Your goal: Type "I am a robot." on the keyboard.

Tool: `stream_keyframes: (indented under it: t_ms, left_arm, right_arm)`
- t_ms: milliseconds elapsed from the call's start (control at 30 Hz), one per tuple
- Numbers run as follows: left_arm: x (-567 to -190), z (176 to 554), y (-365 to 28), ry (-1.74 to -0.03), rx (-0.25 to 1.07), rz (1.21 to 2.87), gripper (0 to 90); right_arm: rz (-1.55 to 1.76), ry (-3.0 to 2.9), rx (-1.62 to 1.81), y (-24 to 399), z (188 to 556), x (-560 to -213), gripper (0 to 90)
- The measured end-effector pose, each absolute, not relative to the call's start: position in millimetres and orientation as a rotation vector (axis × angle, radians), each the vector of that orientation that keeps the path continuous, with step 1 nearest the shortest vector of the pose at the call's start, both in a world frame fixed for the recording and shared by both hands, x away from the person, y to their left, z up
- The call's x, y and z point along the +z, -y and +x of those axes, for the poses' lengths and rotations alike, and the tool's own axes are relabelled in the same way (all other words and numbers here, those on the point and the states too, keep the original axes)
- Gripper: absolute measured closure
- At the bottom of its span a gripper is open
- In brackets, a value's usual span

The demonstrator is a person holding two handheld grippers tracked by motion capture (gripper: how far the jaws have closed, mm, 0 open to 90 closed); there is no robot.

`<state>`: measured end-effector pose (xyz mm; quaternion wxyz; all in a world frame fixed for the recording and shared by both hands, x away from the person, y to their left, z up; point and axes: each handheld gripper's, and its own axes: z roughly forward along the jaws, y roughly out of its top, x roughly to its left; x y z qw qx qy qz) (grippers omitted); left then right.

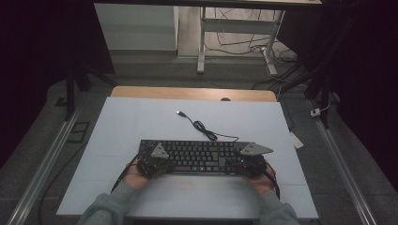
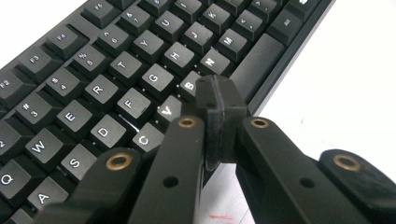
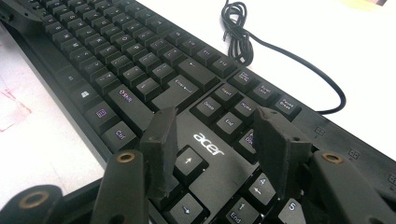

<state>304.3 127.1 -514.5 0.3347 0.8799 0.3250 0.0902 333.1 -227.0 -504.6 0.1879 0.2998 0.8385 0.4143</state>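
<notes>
Right gripper view, acer keyboard (image 3: 205, 140), coiled cable (image 3: 238, 28)

A black keyboard (image 1: 199, 157) is lying flat on the near half of the table, its long side running from 9 to 3 o'clock, keys facing up. Its keycaps are carrying white letters (image 2: 154, 77), and a white "acer" logo is showing above the arrow keys (image 3: 208, 143). A black cable (image 1: 206, 131) is trailing from its far edge toward 11 o'clock, bunching into a small coil near the keyboard and ending in a free USB plug (image 1: 179, 113) lying on the table.
</notes>
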Motion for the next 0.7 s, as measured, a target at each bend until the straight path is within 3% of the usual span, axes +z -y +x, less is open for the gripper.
stream_keyframes:
  t_ms: [167, 467, 700]
  left_arm:
    - [-507, 304, -135, -0.870, 0.242, 2.223, 88.1]
    - [-494, 306, -162, -0.978, 0.284, 2.060, 58.1]
    - [-490, 309, -182, -1.052, 0.313, 2.008, 48.8]
  right_arm:
    - [0.843, -2.359, 1.167, 227, 333, -505, 50.2]
    - [0.841, -2.354, 1.162, 228, 333, -504, 50.2]
    - [0.842, -2.355, 1.161, 228, 333, -504, 50.2]
